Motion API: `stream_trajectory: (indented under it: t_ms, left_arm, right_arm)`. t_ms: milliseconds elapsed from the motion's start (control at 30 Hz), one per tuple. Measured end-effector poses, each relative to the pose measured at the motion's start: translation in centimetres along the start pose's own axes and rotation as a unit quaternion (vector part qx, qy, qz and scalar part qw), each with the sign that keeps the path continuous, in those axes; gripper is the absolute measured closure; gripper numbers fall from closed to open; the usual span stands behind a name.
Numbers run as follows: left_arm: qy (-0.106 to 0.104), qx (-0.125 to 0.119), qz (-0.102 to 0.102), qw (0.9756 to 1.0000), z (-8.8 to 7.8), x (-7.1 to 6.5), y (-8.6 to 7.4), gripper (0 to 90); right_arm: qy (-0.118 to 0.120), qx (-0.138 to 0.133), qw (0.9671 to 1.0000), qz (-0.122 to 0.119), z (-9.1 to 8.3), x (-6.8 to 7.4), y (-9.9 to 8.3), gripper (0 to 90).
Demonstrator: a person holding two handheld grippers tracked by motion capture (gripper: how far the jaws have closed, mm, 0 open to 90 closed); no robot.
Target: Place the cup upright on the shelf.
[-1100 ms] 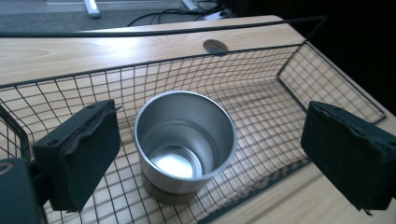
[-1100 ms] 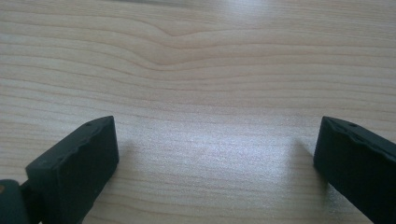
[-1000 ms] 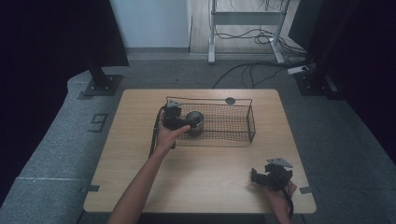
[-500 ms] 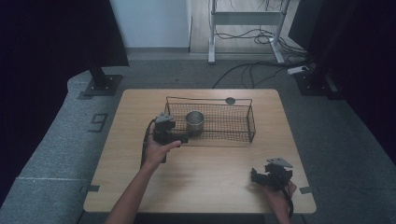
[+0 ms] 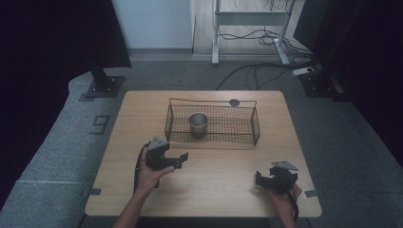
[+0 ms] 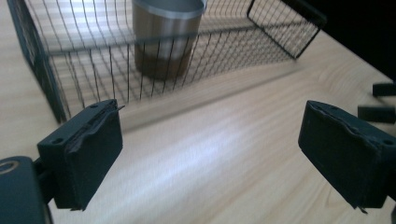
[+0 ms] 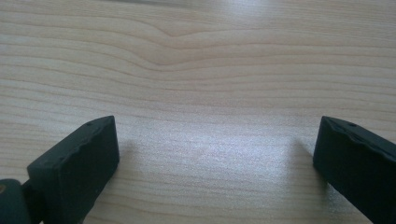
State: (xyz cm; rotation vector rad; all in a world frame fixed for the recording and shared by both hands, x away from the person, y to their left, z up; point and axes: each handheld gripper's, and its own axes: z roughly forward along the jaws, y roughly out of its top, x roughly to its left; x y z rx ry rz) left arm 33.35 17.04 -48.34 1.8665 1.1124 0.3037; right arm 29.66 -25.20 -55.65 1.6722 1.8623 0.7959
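Note:
A steel cup (image 5: 198,123) stands upright in the left half of a black wire basket (image 5: 237,126) at the middle of the wooden table (image 5: 214,194). My left gripper (image 5: 182,160) hovers over the table in front of the basket's left end, apart from it. It is open, and its jaws have just been closing a little with nothing between them. In the left gripper view the cup (image 6: 166,37) shows through the basket wall (image 6: 70,60), beyond the left gripper (image 6: 210,144). My right gripper (image 5: 259,179) rests near the front right corner. In its own view this gripper (image 7: 217,154) is open over bare wood.
A small dark disc (image 5: 234,102) lies on the table just behind the basket's far rim. The table's front edge runs close below both hands. Grey carpet, a metal stand (image 5: 247,19) and floor cables (image 5: 266,71) lie beyond the table.
The left hand has drawn back from the cup in the basket toward the front of the table and sunk lower. The cup stayed in the basket. The right hand has kept still.

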Motion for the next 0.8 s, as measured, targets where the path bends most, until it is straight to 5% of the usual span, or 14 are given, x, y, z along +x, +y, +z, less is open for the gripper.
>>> stream_trajectory:
  t_ms: [433, 800]
  left_arm:
    - [0.028, 0.029, -0.015, 0.9991, -0.3, 1.0, -4.4, 7.4]
    - [0.027, 0.029, -0.021, 0.9990, -0.4, 1.0, -4.8, 7.8]
  right_arm:
    - [0.000, 0.000, 1.0000, 0.000, 0.0, 0.0, 0.0, 0.3]
    - [0.000, 0.000, 1.0000, 0.000, 0.0, 0.0, 0.0, 0.2]
